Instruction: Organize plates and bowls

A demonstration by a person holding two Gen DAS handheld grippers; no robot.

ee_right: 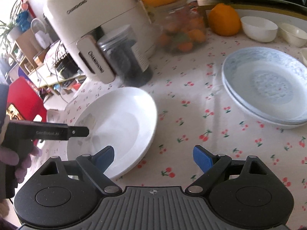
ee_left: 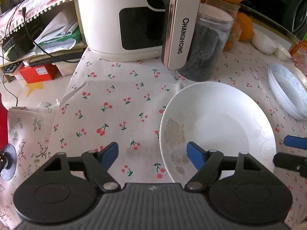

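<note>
A white deep plate point(ee_left: 216, 126) point(ee_right: 115, 122) lies on the cherry-print tablecloth. My left gripper point(ee_left: 151, 153) is open astride the plate's left rim: its right pad point(ee_left: 194, 154) hangs over the inside, its left pad point(ee_left: 108, 152) over the cloth. My right gripper point(ee_right: 154, 158) is open astride the opposite rim, one pad point(ee_right: 105, 157) above the plate and the other point(ee_right: 203, 159) outside it. Neither pad pair presses on the rim. A stack of blue-patterned plates point(ee_right: 268, 88) point(ee_left: 287, 94) sits to the right. Two small white bowls point(ee_right: 259, 28) stand beyond it.
A white air fryer point(ee_left: 134, 19) and a clear jar with dark contents point(ee_left: 207, 48) stand just behind the white plate. Oranges point(ee_right: 224, 19) and a fruit jar point(ee_right: 182, 32) are at the back. The table edge point(ee_left: 65, 99) drops off at left toward shelves.
</note>
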